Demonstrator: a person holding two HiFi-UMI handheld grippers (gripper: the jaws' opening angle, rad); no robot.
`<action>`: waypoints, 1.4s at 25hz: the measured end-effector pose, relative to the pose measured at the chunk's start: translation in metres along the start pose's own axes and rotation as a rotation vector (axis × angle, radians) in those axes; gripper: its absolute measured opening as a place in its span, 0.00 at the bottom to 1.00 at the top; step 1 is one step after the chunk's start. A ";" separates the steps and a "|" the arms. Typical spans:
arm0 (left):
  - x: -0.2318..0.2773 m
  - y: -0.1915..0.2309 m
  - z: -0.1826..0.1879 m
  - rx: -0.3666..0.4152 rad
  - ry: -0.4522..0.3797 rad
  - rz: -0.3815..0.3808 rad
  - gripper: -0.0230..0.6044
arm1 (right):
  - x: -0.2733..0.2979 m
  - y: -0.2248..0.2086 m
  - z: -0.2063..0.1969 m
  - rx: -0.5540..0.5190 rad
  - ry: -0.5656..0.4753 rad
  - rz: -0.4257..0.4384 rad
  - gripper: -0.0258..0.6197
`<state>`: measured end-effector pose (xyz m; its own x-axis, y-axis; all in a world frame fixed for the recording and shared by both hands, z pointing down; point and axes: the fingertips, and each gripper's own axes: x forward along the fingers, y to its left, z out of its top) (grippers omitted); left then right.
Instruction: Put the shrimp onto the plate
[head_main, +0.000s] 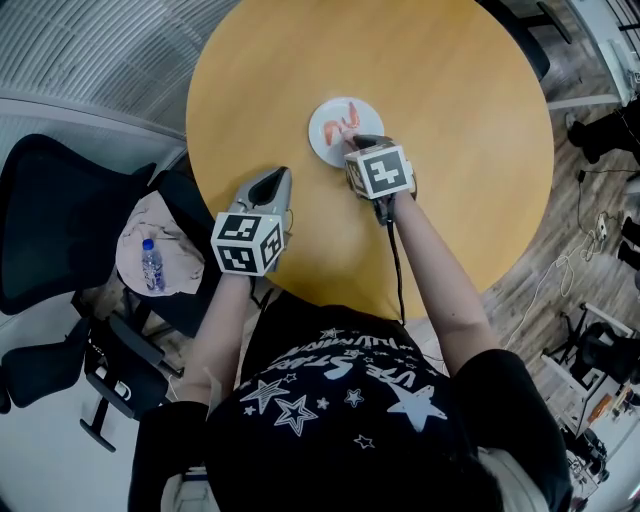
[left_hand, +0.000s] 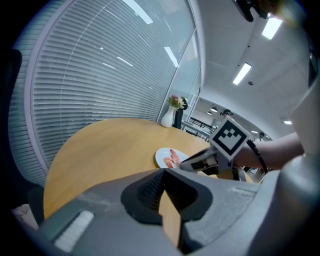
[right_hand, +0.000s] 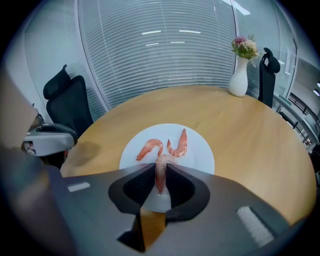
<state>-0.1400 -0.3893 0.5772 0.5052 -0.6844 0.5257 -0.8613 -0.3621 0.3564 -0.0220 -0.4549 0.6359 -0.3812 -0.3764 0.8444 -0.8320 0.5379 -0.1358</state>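
A small white plate (head_main: 322, 142) lies on the round wooden table (head_main: 450, 130) with two pink shrimps (right_hand: 150, 147) (right_hand: 180, 144) side by side on it. My right gripper (right_hand: 160, 172) hangs over the plate's near edge (right_hand: 200, 155), shut on a third shrimp (right_hand: 161, 170) that hangs upright between its pads. In the head view this gripper (head_main: 350, 140) reaches the plate from the right. My left gripper (head_main: 283, 172) rests lower left of the plate, apart from it, shut with nothing in it (left_hand: 164, 172). Its own view shows the plate (left_hand: 162, 157) and the right gripper (left_hand: 200, 161) ahead.
A white vase of flowers (right_hand: 239, 75) stands at the table's far edge. A black office chair (head_main: 60, 220) is at the left, beside a cushion holding a water bottle (head_main: 151, 265). Window blinds (right_hand: 160, 50) run behind the table. Cables lie on the floor at the right (head_main: 590, 230).
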 end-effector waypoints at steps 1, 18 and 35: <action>0.000 0.000 0.000 0.000 0.000 0.001 0.04 | 0.000 -0.001 -0.001 0.004 0.004 -0.001 0.15; -0.008 -0.003 -0.003 0.007 -0.009 0.010 0.04 | -0.010 0.005 -0.006 0.049 -0.010 0.031 0.22; -0.060 -0.041 -0.005 0.005 -0.098 0.064 0.04 | -0.086 0.013 -0.027 0.059 -0.153 0.036 0.21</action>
<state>-0.1347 -0.3303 0.5353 0.4418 -0.7645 0.4694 -0.8920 -0.3186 0.3207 0.0111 -0.3953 0.5754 -0.4646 -0.4702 0.7504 -0.8371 0.5097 -0.1988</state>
